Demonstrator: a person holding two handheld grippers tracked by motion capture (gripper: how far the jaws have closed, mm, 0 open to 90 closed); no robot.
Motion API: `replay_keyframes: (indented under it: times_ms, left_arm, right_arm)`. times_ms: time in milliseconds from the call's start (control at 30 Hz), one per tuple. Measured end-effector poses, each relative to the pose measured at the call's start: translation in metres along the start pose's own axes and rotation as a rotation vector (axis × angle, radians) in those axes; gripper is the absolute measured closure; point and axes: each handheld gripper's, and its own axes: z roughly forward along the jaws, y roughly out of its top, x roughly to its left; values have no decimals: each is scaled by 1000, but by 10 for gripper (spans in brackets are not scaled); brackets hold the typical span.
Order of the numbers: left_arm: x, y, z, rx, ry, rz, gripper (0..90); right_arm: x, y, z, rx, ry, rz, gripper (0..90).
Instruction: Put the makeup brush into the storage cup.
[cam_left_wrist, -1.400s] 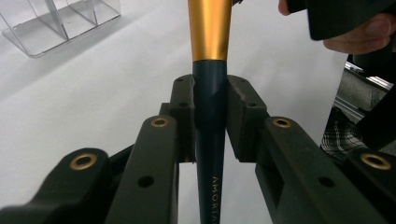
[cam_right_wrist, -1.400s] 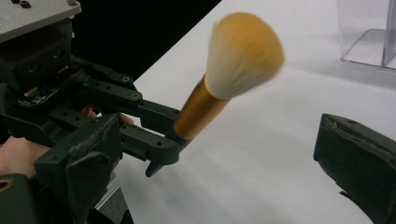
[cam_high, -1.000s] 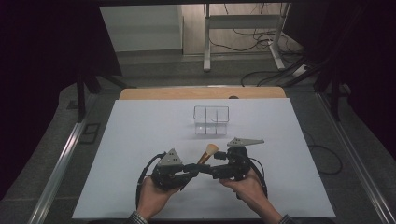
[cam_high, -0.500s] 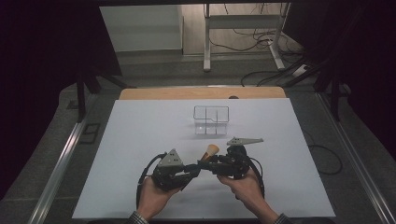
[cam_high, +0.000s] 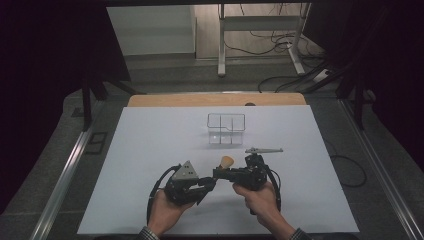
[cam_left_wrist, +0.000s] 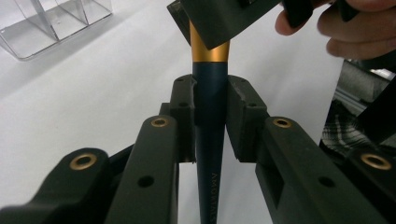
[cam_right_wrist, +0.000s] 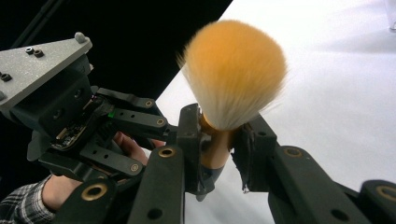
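- Makeup brush (cam_high: 226, 164) is held between both tongs, above the white counter (cam_high: 150, 150) near the person's edge, its orange bristle head pointing away toward the far side.
- Left tongs (cam_high: 209, 184) are clamped narrow on the dark blue tapered handle; in the left gripper view the handle (cam_left_wrist: 210, 126) runs straight up between the two pads, which press on it from either side.
- Right tongs (cam_high: 220, 173) have just been closing, and they now grip the brush at its gold ferrule, just under the bristles; in the right gripper view the ferrule (cam_right_wrist: 215, 147) sits between the pads with the fluffy head (cam_right_wrist: 236, 70) spreading above them.
- Left hand (cam_high: 162, 215) and right hand (cam_high: 257, 197) come in from the near edge, and the two tools meet almost tip to tip.
- Clear acrylic organizer (cam_high: 226, 128) with several compartments stands farther out on the counter, well apart from the brush.
- Grey slender tool (cam_high: 263, 150) lies flat on the counter just beyond the right tongs, near the organizer's right side.
- Plaid sleeve (cam_right_wrist: 23, 207) shows at the left wrist in the right gripper view.
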Motion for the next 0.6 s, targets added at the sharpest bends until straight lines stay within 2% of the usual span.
replay_keyframes:
  times_ms: [100, 200, 300, 467, 600]
  left_arm:
    - [0, 0, 1, 3, 10, 8, 725]
    - [2, 0, 3, 25, 18, 9, 562]
    - [6, -2, 4, 42, 13, -7, 450]
    - [11, -4, 4, 60, 14, -30, 298]
    - [13, -5, 3, 73, 18, -44, 224]
  right_arm:
    - [1, 0, 0, 3, -12, -9, 730]
    - [2, 0, 0, 2, -31, -21, 730]
    - [1, 1, -1, 2, -45, -26, 730]
    - [0, 1, -2, 10, -63, -47, 730]
    - [0, 1, -2, 12, -66, -59, 729]
